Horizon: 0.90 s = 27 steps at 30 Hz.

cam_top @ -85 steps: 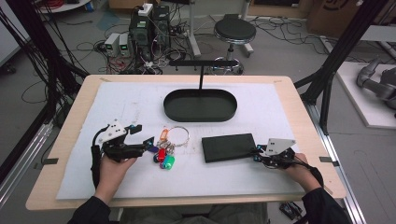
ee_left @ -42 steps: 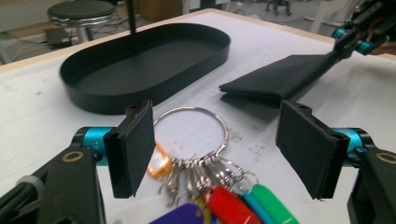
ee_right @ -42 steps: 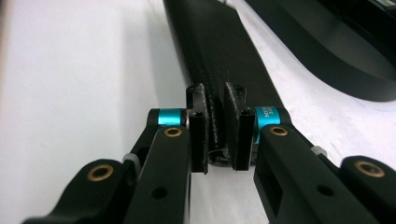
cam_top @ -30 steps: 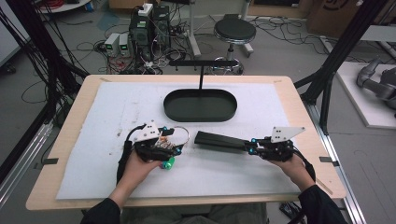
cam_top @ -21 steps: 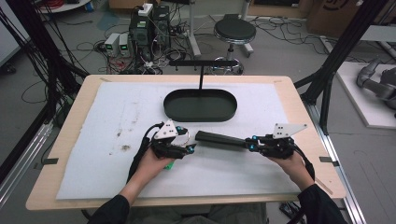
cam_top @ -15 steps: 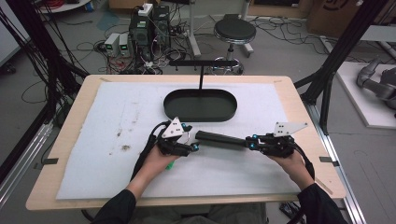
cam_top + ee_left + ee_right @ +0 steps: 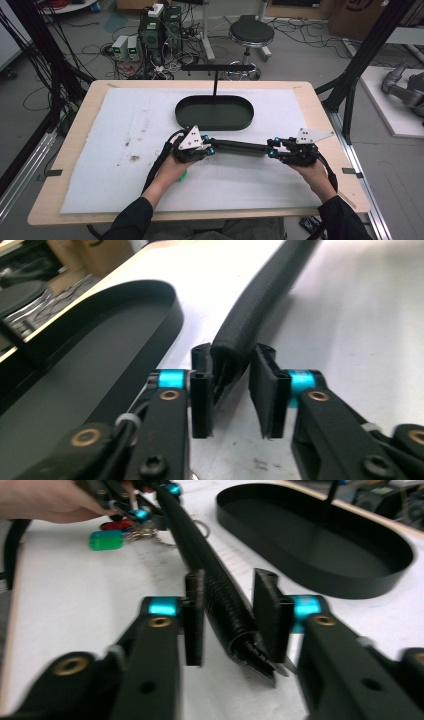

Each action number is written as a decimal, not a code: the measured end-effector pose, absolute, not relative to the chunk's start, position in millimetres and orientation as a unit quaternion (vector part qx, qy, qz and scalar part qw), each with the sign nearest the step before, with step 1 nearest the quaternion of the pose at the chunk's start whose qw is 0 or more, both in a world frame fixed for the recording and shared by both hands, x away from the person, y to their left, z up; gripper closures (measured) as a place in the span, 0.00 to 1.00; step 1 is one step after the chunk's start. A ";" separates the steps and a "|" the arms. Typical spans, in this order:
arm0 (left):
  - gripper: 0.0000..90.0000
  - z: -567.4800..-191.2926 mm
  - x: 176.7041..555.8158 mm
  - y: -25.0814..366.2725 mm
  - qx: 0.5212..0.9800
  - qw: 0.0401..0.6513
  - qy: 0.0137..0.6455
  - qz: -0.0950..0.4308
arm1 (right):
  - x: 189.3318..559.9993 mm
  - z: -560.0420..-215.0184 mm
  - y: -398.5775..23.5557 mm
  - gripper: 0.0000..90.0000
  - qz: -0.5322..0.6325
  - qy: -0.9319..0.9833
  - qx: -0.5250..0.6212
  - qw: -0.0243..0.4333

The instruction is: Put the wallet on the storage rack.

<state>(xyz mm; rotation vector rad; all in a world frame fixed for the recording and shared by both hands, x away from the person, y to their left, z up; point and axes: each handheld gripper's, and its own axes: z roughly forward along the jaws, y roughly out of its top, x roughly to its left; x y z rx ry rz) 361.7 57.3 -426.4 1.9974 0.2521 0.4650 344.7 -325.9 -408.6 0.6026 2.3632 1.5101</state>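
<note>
A long black case stands on edge between my two grippers, just in front of the oval tray. My left gripper holds its left end: in the left gripper view the jaws have just been closing, and the pads now press on the end of the case. My right gripper is at the other end. Its jaws have just been opening and now stand off the case, which runs between them with small gaps on both sides.
A black oval tray with a T-shaped stand sits behind the case on the white mat. A key ring with green, red and blue tags lies under my left hand. The table's front edge is near my forearms.
My left gripper moved right from the key ring to the case's left end and closed on it. The right jaws parted. The case turned from flat onto its edge.
</note>
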 end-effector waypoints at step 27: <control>0.86 -412.4 332.0 124.5 0.764 0.626 0.132 0.088 | 358.5 -423.9 -280.4 0.35 0.512 0.828 0.209 0.090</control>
